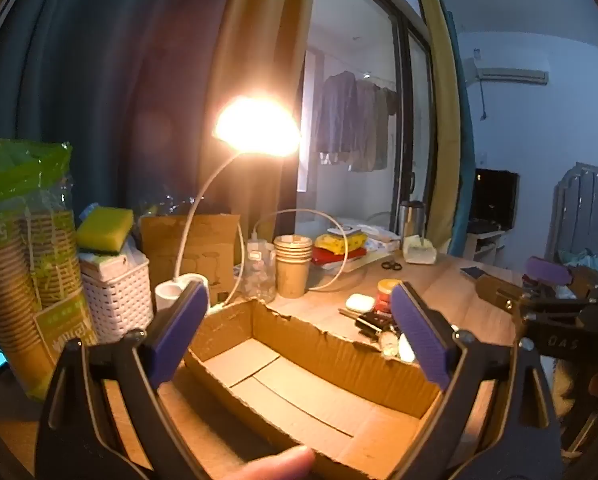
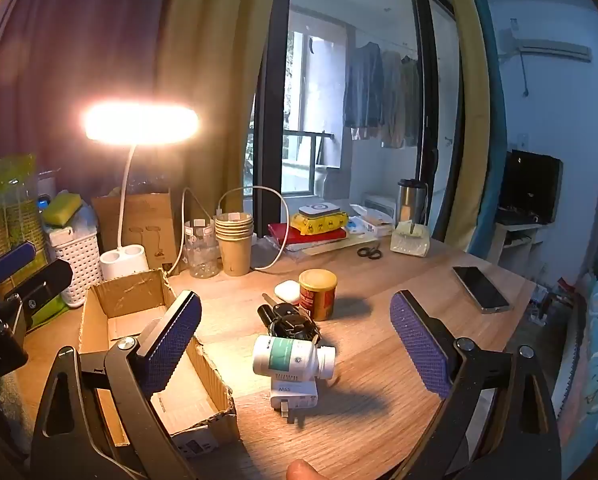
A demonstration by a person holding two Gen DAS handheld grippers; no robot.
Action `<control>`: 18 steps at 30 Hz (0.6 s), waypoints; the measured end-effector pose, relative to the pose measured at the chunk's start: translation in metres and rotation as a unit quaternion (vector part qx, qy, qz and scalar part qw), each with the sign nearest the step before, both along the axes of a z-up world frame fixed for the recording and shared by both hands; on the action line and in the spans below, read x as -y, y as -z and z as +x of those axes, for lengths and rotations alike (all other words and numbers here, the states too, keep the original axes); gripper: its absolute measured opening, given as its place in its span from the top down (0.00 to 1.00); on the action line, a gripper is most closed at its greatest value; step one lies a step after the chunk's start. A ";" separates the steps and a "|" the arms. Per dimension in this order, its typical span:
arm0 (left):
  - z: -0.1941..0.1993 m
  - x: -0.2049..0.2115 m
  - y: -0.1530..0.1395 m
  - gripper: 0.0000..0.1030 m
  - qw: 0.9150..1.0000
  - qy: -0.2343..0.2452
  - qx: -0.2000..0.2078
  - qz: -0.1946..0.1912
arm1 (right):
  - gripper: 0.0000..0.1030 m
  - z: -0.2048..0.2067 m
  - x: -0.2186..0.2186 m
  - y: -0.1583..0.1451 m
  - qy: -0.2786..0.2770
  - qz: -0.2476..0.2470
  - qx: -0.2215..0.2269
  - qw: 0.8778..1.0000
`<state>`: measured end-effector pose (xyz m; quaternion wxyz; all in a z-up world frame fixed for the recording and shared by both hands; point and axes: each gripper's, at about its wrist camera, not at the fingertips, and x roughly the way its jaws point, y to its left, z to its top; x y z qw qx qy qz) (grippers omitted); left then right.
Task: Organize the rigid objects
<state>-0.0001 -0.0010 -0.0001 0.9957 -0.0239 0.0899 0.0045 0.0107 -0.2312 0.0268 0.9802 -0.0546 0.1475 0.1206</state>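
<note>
Hovering over the cardboard box (image 1: 311, 384), the left gripper (image 1: 299, 332) has its jaws spread wide and holds nothing — the box interior looks bare. The right gripper (image 2: 295, 344) is likewise wide open and empty above the wooden table (image 2: 399, 320), with a white pill bottle (image 2: 291, 358) lying on its side atop a white charger plug (image 2: 295, 396). Behind them sit a dark tangled item (image 2: 289, 322) — possibly keys — a yellow-lidded can (image 2: 318, 294) and a white earbud case (image 2: 287, 291).

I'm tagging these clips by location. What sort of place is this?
Most likely a lived-in apartment room, with a wooden desk in use as a worktable: clothes hang drying on the balcony beyond the glass door, and an air conditioner sits on the wall.
</note>
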 end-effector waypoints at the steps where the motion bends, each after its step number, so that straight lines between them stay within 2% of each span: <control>1: 0.000 0.002 0.000 0.09 1.000 -0.004 0.001 0.002 | 0.06 0.000 -0.001 0.000 -0.001 0.000 0.003 1.000; 4: 0.005 0.021 0.004 0.09 1.000 -0.007 -0.003 0.027 | 0.06 -0.001 -0.001 -0.001 -0.005 0.009 0.016 1.000; 5: -0.001 0.023 0.004 0.09 1.000 -0.004 0.007 0.024 | 0.06 -0.001 0.000 -0.001 -0.005 0.009 0.015 1.000; 6: 0.001 0.010 0.000 0.09 1.000 -0.001 -0.002 -0.004 | 0.06 -0.001 0.000 -0.001 -0.006 0.008 0.014 1.000; 7: 0.000 0.001 -0.001 0.09 1.000 -0.002 -0.001 -0.014 | 0.06 -0.001 0.000 -0.001 -0.006 0.007 0.013 1.000; 18: 0.003 -0.004 0.003 0.09 1.000 0.004 0.004 -0.015 | 0.06 0.000 0.001 -0.004 -0.005 0.001 0.010 1.000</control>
